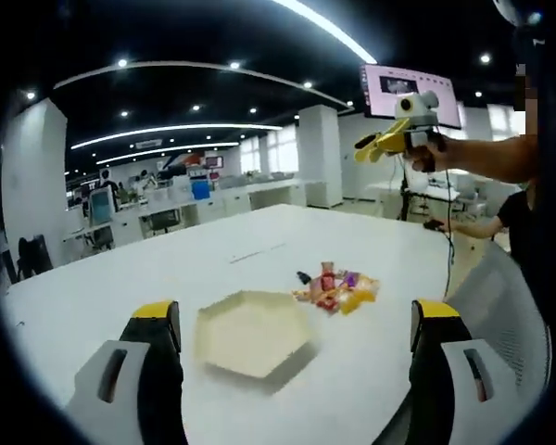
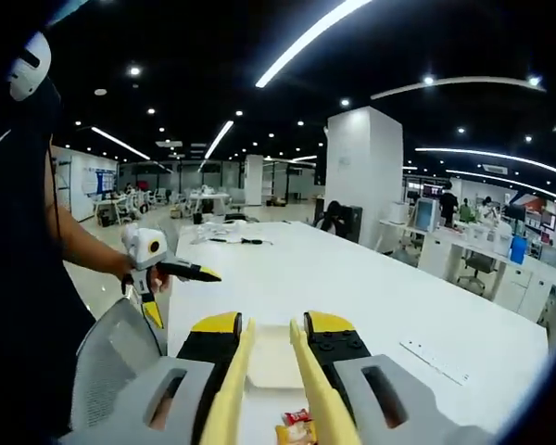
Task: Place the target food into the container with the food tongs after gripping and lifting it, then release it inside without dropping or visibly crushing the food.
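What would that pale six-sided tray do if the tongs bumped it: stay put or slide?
The hexagonal tray looks thin-walled and empty, so it is probably light. It sits flat on the smooth white table, so a nudge would likely slide it rather than tip it. Its low rim suggests it could flex if squeezed.

A shallow, cream, hexagonal container point(image 1: 253, 332) lies flat and empty at lower centre of the left gripper view. Just right of it, apart, sits a small heap of wrapped snacks point(image 1: 337, 290).

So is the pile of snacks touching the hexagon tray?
Apart. In the left gripper view, bare white table separates the pile of snacks from the hexagon tray.
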The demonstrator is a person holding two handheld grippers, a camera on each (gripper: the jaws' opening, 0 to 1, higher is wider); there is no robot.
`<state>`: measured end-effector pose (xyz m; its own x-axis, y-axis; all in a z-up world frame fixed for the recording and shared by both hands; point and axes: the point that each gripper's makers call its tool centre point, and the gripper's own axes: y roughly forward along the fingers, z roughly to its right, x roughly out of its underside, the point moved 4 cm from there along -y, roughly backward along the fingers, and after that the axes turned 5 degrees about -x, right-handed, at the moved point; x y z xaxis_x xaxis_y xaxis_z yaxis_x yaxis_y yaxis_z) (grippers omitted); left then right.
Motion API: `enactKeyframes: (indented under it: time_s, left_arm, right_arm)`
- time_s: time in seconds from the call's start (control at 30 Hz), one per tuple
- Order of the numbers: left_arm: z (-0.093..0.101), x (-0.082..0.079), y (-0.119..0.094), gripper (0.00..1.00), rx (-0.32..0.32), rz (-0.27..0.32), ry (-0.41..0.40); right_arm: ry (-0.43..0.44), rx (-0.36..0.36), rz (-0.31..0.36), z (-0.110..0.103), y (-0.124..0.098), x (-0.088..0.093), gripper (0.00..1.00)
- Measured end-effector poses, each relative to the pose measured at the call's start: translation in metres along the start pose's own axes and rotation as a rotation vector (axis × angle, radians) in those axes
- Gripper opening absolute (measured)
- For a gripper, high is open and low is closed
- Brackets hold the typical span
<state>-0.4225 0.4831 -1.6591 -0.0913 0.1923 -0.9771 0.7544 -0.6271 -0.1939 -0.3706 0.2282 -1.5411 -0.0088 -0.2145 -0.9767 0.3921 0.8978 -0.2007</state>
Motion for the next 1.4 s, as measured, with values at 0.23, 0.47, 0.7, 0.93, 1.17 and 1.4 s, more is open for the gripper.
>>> enactKeyframes:
  time_s: [0.23,0.47,0.7,0.93,1.17,1.4]
  left_arm:
    - [-0.002,0.025,-0.002,1.0,-0.041,0.001,-0.035]
    - [-0.002,0.033,0.002,1.0,-0.058,-0.009,-0.039]
    - [0.006,0.037,0.004,1.0,-0.038,-0.015,0.039]
    - [0.005,0.041,0.004,1.0,-0.031,-0.028,0.012]
    - [0.007,0.045,0.005,1.0,-0.018,-0.044,0.004]
    - [0.01,0.051,0.007,1.0,-0.001,-0.08,0.014]
  right_arm:
    - [0.004,0.053,-0.025,0.007,-0.002,0.009,0.26]
    - [0.006,0.064,-0.033,0.009,-0.001,0.012,0.26]
    - [0.012,0.093,-0.041,0.014,0.006,0.019,0.26]
    - [0.004,0.104,-0.068,0.015,0.015,0.033,0.26]
    - [0.001,0.145,-0.106,0.021,0.024,0.053,0.26]
    - [0.029,0.172,-0.109,0.026,0.029,0.065,0.26]
